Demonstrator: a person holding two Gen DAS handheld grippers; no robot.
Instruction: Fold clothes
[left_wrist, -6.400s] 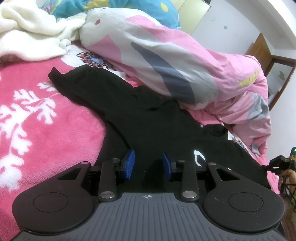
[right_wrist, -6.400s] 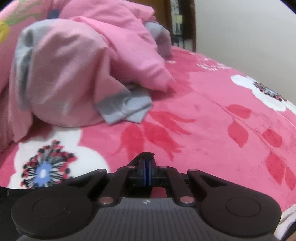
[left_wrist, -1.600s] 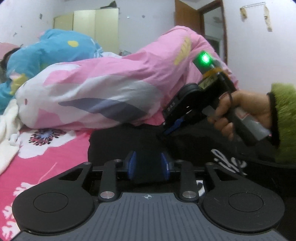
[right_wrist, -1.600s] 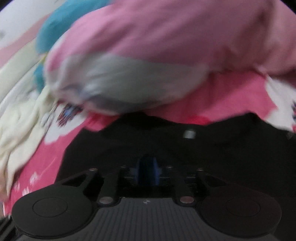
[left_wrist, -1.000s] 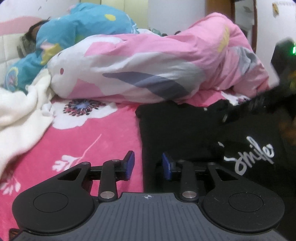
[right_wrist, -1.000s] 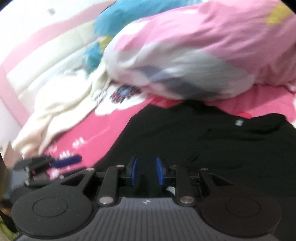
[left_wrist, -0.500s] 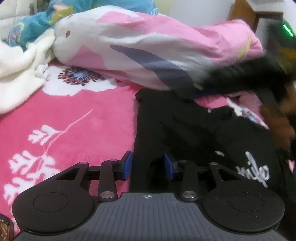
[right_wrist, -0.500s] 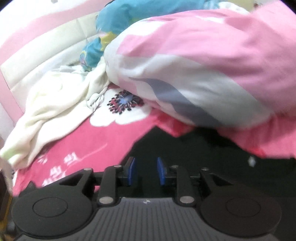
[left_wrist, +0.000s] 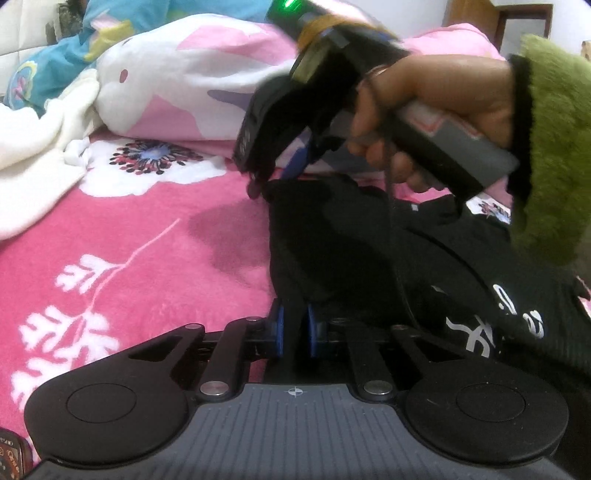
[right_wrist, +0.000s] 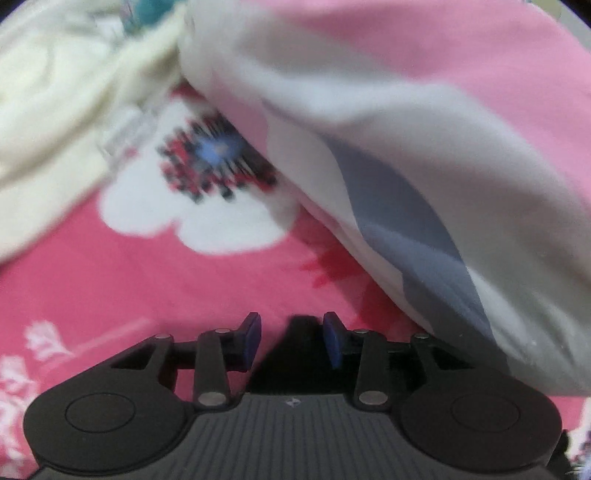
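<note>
1. Bedspread (left_wrist: 122, 236), pink w/ white flowers, carries everything; a pink-white-grey duvet (left_wrist: 192, 81) is heaped along the far side, a cream blanket (left_wrist: 33, 155) at far left.
2. Black garment (left_wrist: 354, 251) w/ white lettering lies spread on the bedspread just in front of the duvet, its left edge running straight away from the camera. Partly flat, wrinkled toward the right. Whether any fold is already in, can't tell.
3. Right gripper (left_wrist: 273, 173), held by a hand (left_wrist: 424, 107) in a green fuzzy sleeve (left_wrist: 554, 147), tips down at the garment's far left corner. In its own view (right_wrist: 291, 339) the fingers stand apart w/ a point of black cloth between them, not clamped.
4. Left gripper (left_wrist: 294, 332) is pinched onto the garment's near left edge; blue pads press the cloth from both sides.
5. Risks, as I judge them:
   - Right jaws could close beside the corner or catch only one layer, so the corner drops on lifting.
   - Duvet sits v. close; fingers may snag it along w/ the garment.
   - Uneven pull btw the two grippers would skew the edge and crease the fold.
</note>
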